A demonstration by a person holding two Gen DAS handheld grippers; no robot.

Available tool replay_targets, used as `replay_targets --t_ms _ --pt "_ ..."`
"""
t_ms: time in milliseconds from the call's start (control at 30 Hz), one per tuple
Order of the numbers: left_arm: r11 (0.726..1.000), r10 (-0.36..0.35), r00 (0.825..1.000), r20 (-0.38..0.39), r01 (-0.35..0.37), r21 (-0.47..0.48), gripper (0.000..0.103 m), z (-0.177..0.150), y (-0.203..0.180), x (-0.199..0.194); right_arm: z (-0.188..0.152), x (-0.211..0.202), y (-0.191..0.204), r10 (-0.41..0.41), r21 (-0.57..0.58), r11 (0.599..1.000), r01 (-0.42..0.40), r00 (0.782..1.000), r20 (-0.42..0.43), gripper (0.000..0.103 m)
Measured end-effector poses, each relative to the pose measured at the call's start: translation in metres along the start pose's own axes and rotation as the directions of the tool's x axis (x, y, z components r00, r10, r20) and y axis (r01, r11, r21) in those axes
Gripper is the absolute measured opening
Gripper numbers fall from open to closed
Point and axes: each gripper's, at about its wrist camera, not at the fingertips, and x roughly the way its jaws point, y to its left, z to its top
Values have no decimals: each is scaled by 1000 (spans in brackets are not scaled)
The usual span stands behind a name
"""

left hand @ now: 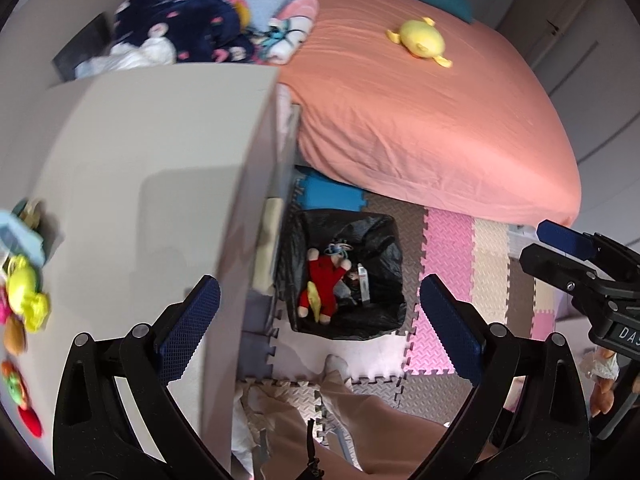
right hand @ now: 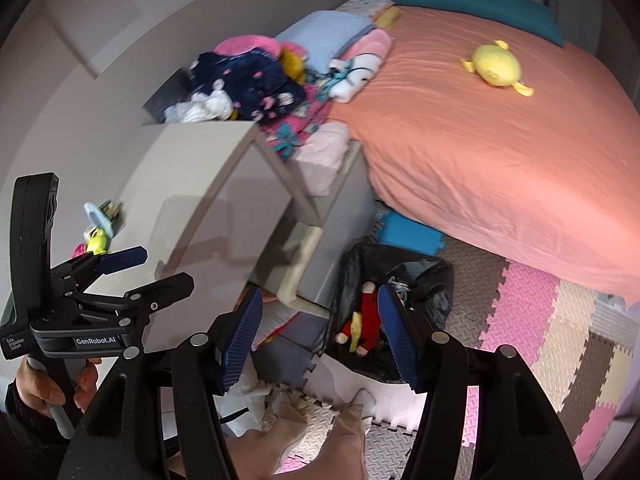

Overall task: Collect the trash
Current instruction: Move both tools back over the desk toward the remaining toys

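A: Status, near to far pls.

B: Left gripper (left hand: 320, 320) spread wide, nothing btwn pads. Right gripper (right hand: 320, 336) part open, also empty. Both angled steeply down over floor mats (left hand: 444, 248). Leg and socked foot (left hand: 336, 364) just below, close to bin.

A: Trash location?

B: Black-lined bin (left hand: 384, 240) on mats, tight against white bench (left hand: 160, 160), near foot of bed (left hand: 440, 120). Inside: red plush doll (left hand: 326, 280), small carton, tangle of cord or similar. More small bright items (left hand: 24, 292) at left edge of bench top; blurred, can't ID. Judged next targets, not certain.

A: Farther?

B: Clothes heap (left hand: 180, 36) at far end of bench, against bed. Yellow plush (left hand: 420, 40) alone on orange sheet, well apart from rest.

A: Risks?

B: 1) Bench edge sits btwn left gripper and bench-top items; low swing across could clip corner. 2) Items small, bunched near edge; wide jaws may knock one to floor instead of pinching. 3) Grippers close together; right one visible beside left, so crossing paths could clash. 4) Liner slumped inward, so drop off-centre may land on mats. 5) Toy vs trash unclear; wrong pick possible.
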Motion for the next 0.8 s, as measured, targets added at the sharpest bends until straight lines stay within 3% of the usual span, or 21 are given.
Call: replay_targets --t_ms 433,800 --pt "977 81 996 49 -69 -202 97 -46 91 -42 12 26 108 101 -204 972 -112 993 -64 61" --pt "902 176 982 63 -135 -410 97 -109 181 -80 7 56 214 172 -366 905 -217 973 -151 61"
